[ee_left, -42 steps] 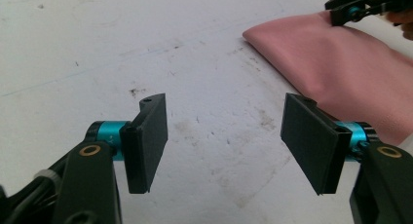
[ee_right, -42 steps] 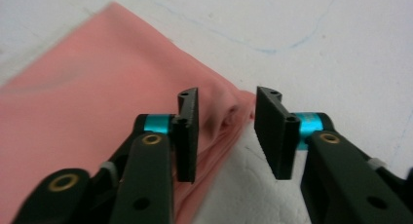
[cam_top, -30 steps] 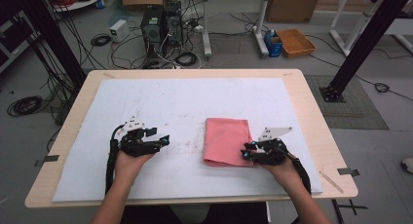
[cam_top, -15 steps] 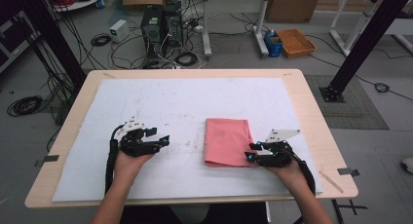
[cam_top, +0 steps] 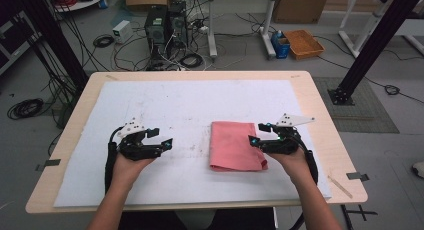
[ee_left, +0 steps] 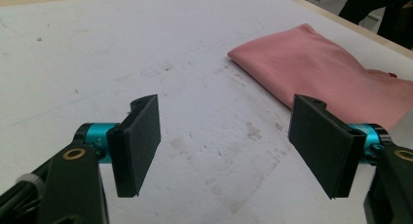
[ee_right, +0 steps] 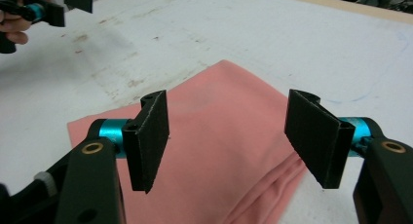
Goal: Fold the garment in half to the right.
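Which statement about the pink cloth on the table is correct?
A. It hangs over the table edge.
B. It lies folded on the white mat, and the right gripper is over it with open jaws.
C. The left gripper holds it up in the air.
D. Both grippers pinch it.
B: the pink cloth lies folded flat on the white mat, and the right gripper has just opened its jaws, which stand apart above it with nothing pinched.

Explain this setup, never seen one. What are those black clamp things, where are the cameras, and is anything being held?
A person holds handheld tongs in each hand; no robot arm. The high view looks down on the wooden table, which is covered by a white sheet. The other two pictures come from cameras riding on each pair of tongs. A folded pink cloth lies on the sheet. The left tongs hover open over bare sheet. The right tongs have just been opening above the cloth's right edge; nothing is gripped.
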`<state>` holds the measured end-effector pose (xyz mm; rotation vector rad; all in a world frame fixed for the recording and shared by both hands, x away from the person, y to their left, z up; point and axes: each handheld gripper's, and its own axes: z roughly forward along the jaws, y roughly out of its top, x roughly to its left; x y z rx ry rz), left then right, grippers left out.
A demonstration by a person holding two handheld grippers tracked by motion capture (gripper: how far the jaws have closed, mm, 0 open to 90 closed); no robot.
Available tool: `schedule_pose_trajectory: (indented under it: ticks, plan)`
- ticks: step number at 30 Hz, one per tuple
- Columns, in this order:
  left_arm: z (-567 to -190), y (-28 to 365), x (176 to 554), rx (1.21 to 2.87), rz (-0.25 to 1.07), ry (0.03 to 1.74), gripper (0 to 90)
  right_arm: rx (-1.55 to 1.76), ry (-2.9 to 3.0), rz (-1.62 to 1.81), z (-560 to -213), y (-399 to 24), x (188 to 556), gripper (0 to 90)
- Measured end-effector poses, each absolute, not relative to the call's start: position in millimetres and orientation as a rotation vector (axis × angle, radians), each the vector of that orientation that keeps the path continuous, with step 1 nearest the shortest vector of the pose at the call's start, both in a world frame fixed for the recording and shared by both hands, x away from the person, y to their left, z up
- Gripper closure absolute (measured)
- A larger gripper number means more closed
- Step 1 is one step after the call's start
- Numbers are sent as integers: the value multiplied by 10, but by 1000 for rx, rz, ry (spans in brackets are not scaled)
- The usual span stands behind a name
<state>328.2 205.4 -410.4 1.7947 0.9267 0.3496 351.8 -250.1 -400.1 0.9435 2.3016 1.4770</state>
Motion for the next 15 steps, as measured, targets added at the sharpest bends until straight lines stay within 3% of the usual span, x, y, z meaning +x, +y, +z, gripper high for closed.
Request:
schedule_pose_trajectory:
  ticks: [10, 15]
  plan:
    - [-4113, 2029, 3268, 1835, 312, 813, 209, 953, 2207, 1535, -4019, -2712, 3436, 209]
    - [-4242, 2005, 3223, 1865, 309, 789, 201, 981, 2181, 1551, -4057, -2783, 3468, 202]
